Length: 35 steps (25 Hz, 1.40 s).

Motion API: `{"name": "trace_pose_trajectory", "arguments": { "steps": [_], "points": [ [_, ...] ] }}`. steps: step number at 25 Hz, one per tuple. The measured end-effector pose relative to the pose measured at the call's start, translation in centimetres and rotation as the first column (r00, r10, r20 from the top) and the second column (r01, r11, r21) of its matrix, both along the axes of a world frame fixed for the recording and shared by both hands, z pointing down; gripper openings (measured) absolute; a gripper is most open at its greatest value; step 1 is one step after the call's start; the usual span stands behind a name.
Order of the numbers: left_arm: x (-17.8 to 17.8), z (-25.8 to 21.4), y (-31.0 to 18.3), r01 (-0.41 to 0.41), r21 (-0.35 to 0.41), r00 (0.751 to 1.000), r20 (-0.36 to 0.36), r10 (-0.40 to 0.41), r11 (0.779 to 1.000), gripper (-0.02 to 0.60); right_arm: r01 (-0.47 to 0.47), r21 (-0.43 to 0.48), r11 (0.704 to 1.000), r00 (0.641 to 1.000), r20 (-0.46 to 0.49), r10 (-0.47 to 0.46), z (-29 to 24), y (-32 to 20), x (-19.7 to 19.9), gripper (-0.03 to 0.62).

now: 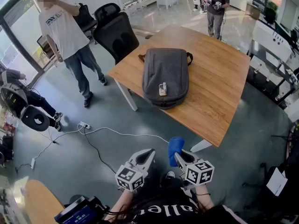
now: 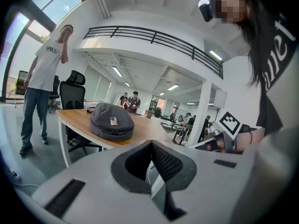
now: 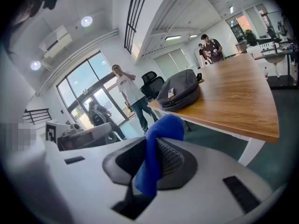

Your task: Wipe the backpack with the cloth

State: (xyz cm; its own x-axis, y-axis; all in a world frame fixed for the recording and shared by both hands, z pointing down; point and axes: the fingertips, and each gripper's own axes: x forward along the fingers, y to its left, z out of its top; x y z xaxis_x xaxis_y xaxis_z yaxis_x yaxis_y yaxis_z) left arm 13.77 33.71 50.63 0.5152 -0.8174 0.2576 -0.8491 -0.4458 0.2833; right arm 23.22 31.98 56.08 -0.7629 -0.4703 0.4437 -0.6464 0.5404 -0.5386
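Note:
A grey backpack lies flat on the wooden table, well ahead of both grippers. It also shows in the left gripper view as the backpack and in the right gripper view as the backpack. My right gripper is shut on a blue cloth, whose fold sticks up between the jaws as the cloth. My left gripper is shut with nothing in it. Both are held low over the floor, short of the table's near edge.
A black office chair stands at the table's far left corner. A person in a white shirt stands left of it, and another person beyond the table. A white cable and power strip lie on the floor.

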Motion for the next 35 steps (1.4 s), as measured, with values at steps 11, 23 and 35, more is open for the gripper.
{"name": "trace_pose_trajectory", "arguments": {
  "steps": [11, 23, 35],
  "points": [
    [-3.4, 0.7, -7.5, -0.031, -0.002, 1.000, -0.006, 0.031, 1.000, 0.002, -0.014, -0.005, 1.000, 0.999, -0.030, 0.014, 0.5, -6.6, -3.0, 0.074],
    [-10.0, 0.7, -17.9, -0.143, -0.008, 0.989, -0.028, 0.143, 0.990, 0.002, 0.020, 0.062, 0.998, 0.994, -0.111, -0.013, 0.0, -16.6, -12.4, 0.074],
    [-15.5, 1.7, -22.2, -0.222, -0.034, 0.975, -0.021, 0.221, 0.974, 0.002, 0.214, 0.153, 0.965, 0.966, -0.178, -0.186, 0.0, -20.9, -22.9, 0.074]
  ]
}}
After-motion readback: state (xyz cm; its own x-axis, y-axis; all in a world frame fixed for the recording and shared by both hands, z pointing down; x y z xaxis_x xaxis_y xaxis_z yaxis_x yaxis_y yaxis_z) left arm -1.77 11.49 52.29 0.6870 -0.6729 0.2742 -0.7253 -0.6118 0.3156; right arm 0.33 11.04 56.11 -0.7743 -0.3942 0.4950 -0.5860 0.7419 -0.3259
